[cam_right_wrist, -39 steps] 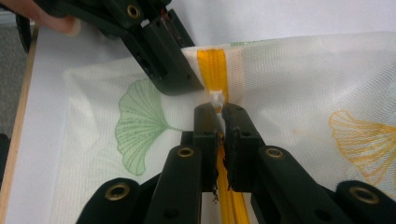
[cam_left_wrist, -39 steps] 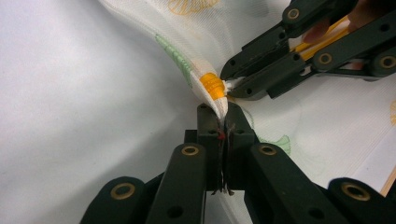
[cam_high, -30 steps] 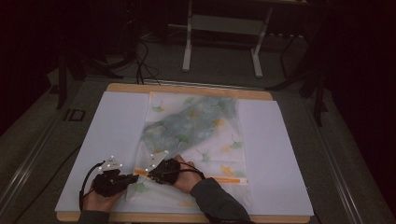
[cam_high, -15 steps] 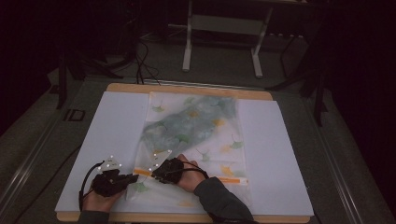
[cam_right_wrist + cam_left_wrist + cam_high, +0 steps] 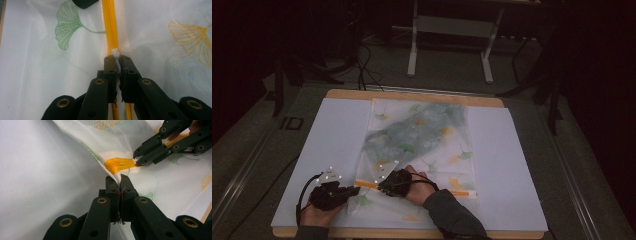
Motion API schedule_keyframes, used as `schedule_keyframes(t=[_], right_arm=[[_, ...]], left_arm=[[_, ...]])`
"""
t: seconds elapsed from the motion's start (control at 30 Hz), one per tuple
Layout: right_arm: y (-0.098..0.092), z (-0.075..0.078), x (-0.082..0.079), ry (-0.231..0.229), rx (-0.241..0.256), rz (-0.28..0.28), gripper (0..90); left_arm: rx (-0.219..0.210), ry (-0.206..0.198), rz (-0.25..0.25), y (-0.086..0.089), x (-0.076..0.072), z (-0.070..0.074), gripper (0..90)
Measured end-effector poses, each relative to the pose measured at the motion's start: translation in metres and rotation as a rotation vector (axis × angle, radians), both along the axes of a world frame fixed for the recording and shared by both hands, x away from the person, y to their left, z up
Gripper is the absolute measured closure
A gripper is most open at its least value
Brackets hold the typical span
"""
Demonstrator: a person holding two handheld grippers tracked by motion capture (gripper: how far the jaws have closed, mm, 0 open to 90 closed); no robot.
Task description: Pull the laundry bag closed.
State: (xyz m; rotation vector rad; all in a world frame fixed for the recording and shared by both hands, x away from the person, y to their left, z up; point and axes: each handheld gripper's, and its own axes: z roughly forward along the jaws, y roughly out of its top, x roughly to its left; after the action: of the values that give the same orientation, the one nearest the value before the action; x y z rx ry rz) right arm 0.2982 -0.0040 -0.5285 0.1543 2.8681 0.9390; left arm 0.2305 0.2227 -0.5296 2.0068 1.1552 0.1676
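A white mesh bag (image 5: 422, 135) printed with green and yellow ginkgo leaves lies flat on the white-covered table (image 5: 332, 135). Something blue-green shows through its far half. An orange zipper (image 5: 462, 193) runs across its near end. My left gripper (image 5: 354, 190) (image 5: 119, 178) is shut on the bag's fabric edge just beside the zipper's left end (image 5: 117, 165). My right gripper (image 5: 382, 186) (image 5: 117, 58) is shut on the small white zipper pull (image 5: 115, 52), a short way along the zipper (image 5: 110, 25) from the left gripper (image 5: 83, 3). In the left gripper view the right gripper (image 5: 137, 160) pinches the zipper just ahead.
The table's wooden edge (image 5: 412, 94) shows at the back and front. Behind it stands a metal frame with two legs (image 5: 412, 60), with cables (image 5: 362, 55) on the dark floor. White cover lies bare on both sides of the bag.
My right gripper has shifted slightly to the right along the zipper. The left gripper has stayed in place, holding the bag's edge.
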Motion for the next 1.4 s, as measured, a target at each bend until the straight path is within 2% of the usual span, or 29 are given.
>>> schedule_keyframes(t=[1.4], right_arm=[[-0.028,0.002,0.003,-0.012,-0.031,-0.015,84.9]], left_arm=[[-0.007,0.001,0.000,0.002,0.000,0.000,87.8]])
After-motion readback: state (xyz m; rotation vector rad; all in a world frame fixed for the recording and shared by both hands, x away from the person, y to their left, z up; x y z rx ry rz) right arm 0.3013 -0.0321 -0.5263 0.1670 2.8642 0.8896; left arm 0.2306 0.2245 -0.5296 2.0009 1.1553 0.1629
